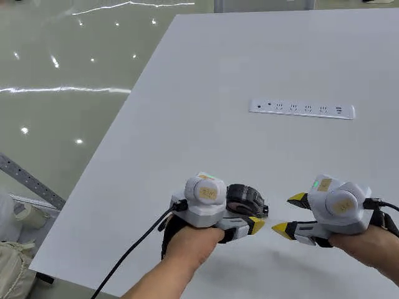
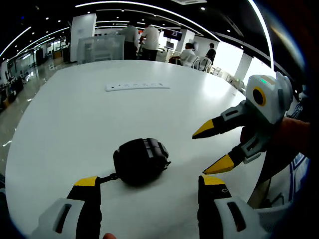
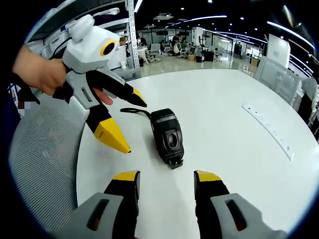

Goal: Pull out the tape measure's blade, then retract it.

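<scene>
A black tape measure [image 1: 245, 199] lies on the white table [image 1: 206, 93] with its blade wound in and a short black strap at one end. My left gripper [image 1: 259, 215] is open, and the tape measure [image 2: 140, 160] rests just ahead of its yellow fingertips [image 2: 87, 181], untouched. My right gripper [image 1: 282, 213] faces it from the right, open and holding nothing. In the right gripper view the tape measure [image 3: 167, 134] sits a little beyond my right gripper [image 3: 166, 175], with my left gripper [image 3: 135, 127] open beside it. My right gripper [image 2: 199, 153] also enters the left gripper view.
A white power strip [image 1: 302, 109] lies flat farther back on the table. The table's left edge [image 1: 118, 124] drops to a shiny floor. A black cable [image 1: 134, 246] trails from the left gripper. Several people stand by a counter [image 2: 142, 37] far off.
</scene>
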Tool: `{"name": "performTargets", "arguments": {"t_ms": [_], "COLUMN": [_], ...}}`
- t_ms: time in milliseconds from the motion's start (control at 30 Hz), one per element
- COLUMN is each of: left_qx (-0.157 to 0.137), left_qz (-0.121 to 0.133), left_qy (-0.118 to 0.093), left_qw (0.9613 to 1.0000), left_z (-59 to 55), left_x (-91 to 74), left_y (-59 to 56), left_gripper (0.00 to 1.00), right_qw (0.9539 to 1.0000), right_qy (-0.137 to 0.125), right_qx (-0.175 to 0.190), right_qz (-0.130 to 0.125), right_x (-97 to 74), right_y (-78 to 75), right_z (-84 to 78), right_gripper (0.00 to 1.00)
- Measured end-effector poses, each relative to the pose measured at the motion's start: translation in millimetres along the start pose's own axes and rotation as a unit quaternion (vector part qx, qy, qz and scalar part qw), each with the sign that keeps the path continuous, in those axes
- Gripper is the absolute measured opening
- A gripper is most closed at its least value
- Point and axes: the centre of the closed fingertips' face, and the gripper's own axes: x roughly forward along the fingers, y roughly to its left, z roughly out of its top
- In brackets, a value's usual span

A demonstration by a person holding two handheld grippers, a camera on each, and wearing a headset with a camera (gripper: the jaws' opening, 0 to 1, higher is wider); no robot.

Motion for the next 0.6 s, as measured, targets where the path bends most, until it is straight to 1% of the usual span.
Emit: {"name": "performTargets", "arguments": {"t_ms": [167, 233, 300, 367, 467, 600], "left_qx": [0.011, 0.014, 0.017, 0.021, 0.032, 0.041], "left_qz": [-0.012, -0.014, -0.016, -0.017, -0.019, -0.02], "left_qy": [-0.002, -0.005, -0.007, -0.009, -0.009, -0.015], "left_qw": [0.9999, 0.9998, 0.9997, 0.9996, 0.9993, 0.9989], "left_z": [-1.5, -1.7, -1.4, -1.0, -1.8, 0.4], "left_x": [-12.2, -16.3, -21.7, -26.5, -32.5, -41.4], "left_y": [-5.5, -6.3, -7.1, -7.9, -8.8, -9.8], "left_gripper": [0.77, 0.79, 0.79, 0.8, 0.82, 0.85], "right_qw": [0.9997, 0.9996, 0.999, 0.9986, 0.9979, 0.9968], "right_qy": [-0.007, -0.006, -0.005, -0.01, -0.013, -0.02], "right_qx": [0.021, 0.024, 0.041, 0.047, 0.055, 0.063], "right_qz": [-0.013, -0.016, -0.017, -0.02, -0.032, -0.045], "right_x": [-18.5, -23.9, -31.1, -38.3, -47.8, -62.0], "right_y": [2.5, 4.3, 7.9, 11.0, 12.8, 17.4], "right_z": [0.7, -0.8, -2.4, -2.1, -2.1, -0.5], "right_gripper": [0.43, 0.44, 0.46, 0.48, 0.5, 0.54]}}
